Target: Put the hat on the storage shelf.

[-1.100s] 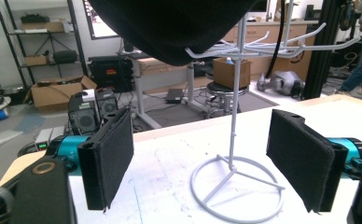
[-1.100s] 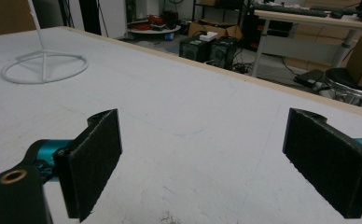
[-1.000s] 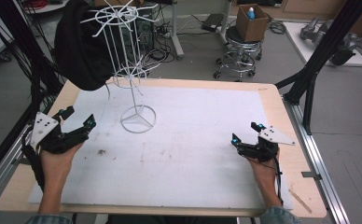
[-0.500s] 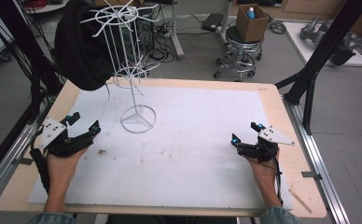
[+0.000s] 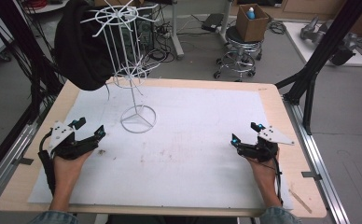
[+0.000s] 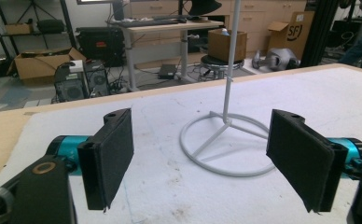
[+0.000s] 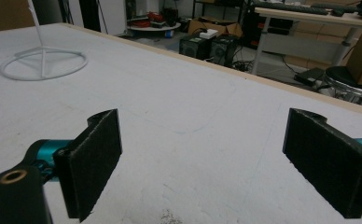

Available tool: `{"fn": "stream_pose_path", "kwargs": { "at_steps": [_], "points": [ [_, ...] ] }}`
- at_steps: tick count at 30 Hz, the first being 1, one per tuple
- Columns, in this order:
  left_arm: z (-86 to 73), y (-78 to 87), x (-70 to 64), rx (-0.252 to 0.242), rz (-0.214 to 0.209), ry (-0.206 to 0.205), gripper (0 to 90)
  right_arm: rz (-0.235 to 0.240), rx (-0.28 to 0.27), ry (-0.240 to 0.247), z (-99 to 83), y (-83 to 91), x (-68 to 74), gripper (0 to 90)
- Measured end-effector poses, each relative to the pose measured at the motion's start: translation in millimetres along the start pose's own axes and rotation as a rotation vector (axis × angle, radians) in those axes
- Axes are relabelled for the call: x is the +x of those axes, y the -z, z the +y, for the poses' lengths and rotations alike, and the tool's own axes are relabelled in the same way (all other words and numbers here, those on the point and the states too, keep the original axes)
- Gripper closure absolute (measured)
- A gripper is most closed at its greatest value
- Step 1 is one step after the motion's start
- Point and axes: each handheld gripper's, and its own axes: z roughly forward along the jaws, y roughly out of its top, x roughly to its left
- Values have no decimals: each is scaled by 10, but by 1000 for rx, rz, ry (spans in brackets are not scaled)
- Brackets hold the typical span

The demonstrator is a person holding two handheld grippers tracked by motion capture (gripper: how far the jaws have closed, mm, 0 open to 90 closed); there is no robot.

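A white wire rack stand [image 5: 138, 119] rises from a ring base on the white mat [image 5: 193, 154], left of centre. A black garment [image 5: 83, 46] hangs from its upper arms. My left gripper [image 5: 89, 128] rests on the mat just left of the ring base, open and empty. In the left gripper view the stand's pole [image 6: 230, 70] rises between my left gripper's [image 6: 207, 163] spread pads. My right gripper [image 5: 245, 132] sits near the mat's right edge, also open with nothing in it. In the right gripper view, my right gripper [image 7: 207, 163] faces bare mat with the stand [image 7: 37, 28] far to the left.
The wooden table [image 5: 281, 107] carries the mat, with metal rails along both sides. Beyond the far edge stand a stool with a cardboard box [image 5: 251, 21] and black frame posts [image 5: 319, 60]. Small dark specks mark the mat's middle.
My left gripper has shifted nearer the person and slightly to the right, settling lower on the mat. The right gripper has stayed put.
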Motion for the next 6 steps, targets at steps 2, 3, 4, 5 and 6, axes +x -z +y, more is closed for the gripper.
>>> {"fn": "stream_pose_path", "kwargs": {
  "at_steps": [2,3,4,5,6],
  "points": [
    [-12,-16,-14,7,0,-5,233,-1,0,0,-1,-1,0,110],
    [-12,-16,-14,7,0,-5,233,-1,0,0,-1,-1,0,110],
    [-20,-21,-18,12,0,-11,233,4,4,-7,-1,2,5,110],
    [-26,-23,-15,18,-1,-16,233,4,4,-7,-1,2,6,110],
    [-34,-27,-16,20,-2,-12,233,1,0,2,-1,-1,-2,110]
  ]
}}
